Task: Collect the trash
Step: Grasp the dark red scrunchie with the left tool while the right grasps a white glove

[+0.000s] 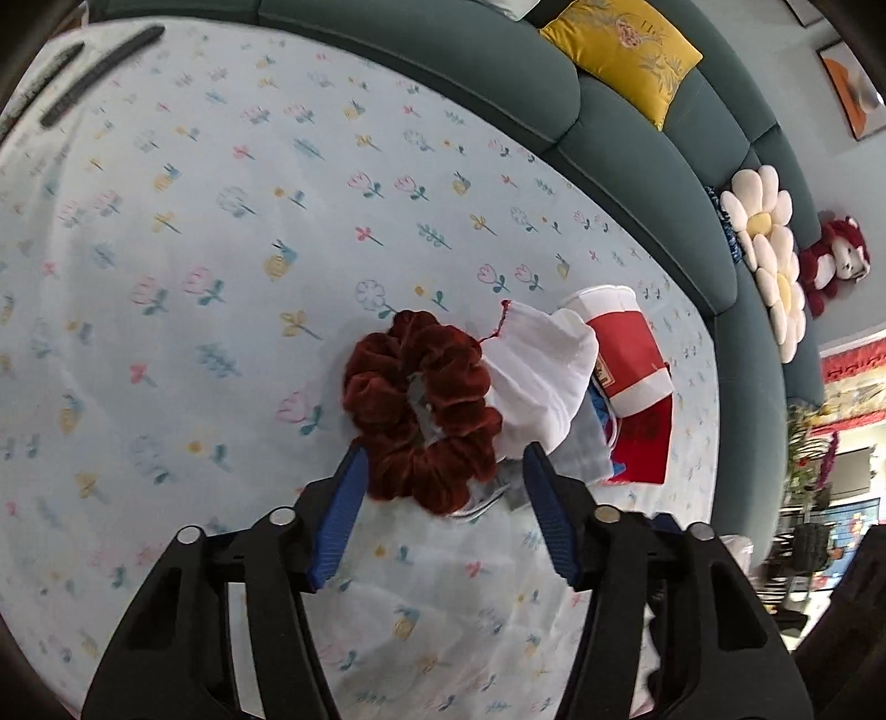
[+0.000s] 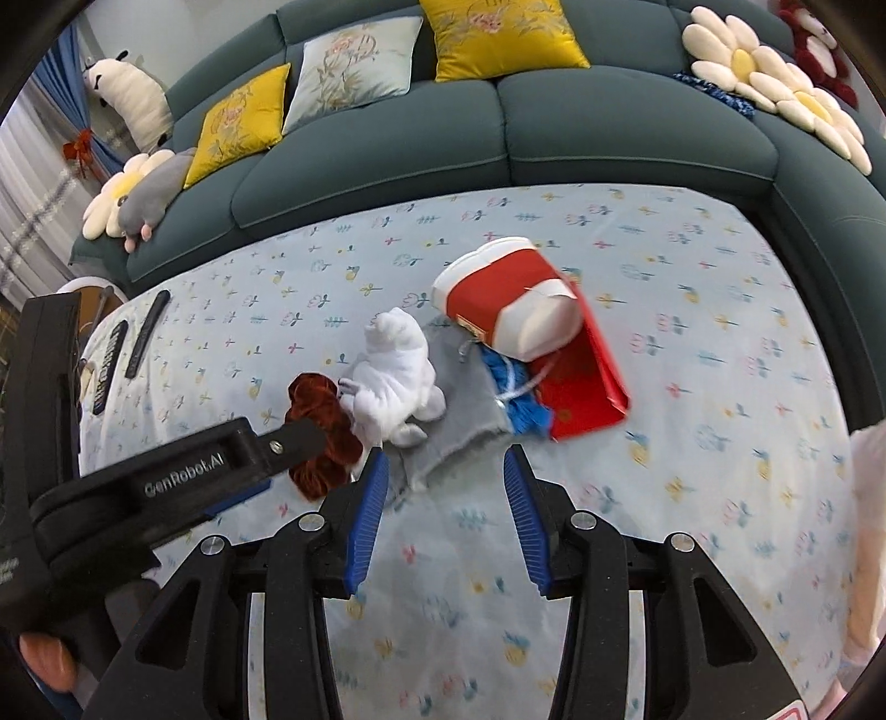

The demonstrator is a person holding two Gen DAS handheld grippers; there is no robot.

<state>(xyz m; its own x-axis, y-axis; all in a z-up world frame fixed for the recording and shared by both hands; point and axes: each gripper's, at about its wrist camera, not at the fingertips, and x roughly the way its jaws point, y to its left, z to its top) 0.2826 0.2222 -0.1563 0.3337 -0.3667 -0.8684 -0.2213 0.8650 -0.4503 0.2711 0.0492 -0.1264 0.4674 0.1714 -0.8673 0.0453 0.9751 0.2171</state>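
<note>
A pile lies on the flowered tablecloth (image 1: 194,249). It holds a dark red velvet scrunchie (image 1: 421,410), a crumpled white cloth (image 1: 537,376), a grey cloth pouch (image 2: 465,393), a blue yarn piece (image 2: 515,387), a red and white paper cup (image 2: 509,299) on its side and a red envelope (image 2: 581,387). My left gripper (image 1: 443,465) is open, its blue fingers on either side of the scrunchie's near edge. My right gripper (image 2: 443,471) is open above the cloth just in front of the grey pouch. The left gripper's body shows in the right wrist view (image 2: 183,476).
A teal sofa (image 2: 498,133) curves round the far side of the table, with yellow cushions (image 2: 498,33), flower cushions (image 1: 769,249) and plush toys (image 1: 836,260). Two dark remotes or combs (image 2: 147,332) lie at the table's far left.
</note>
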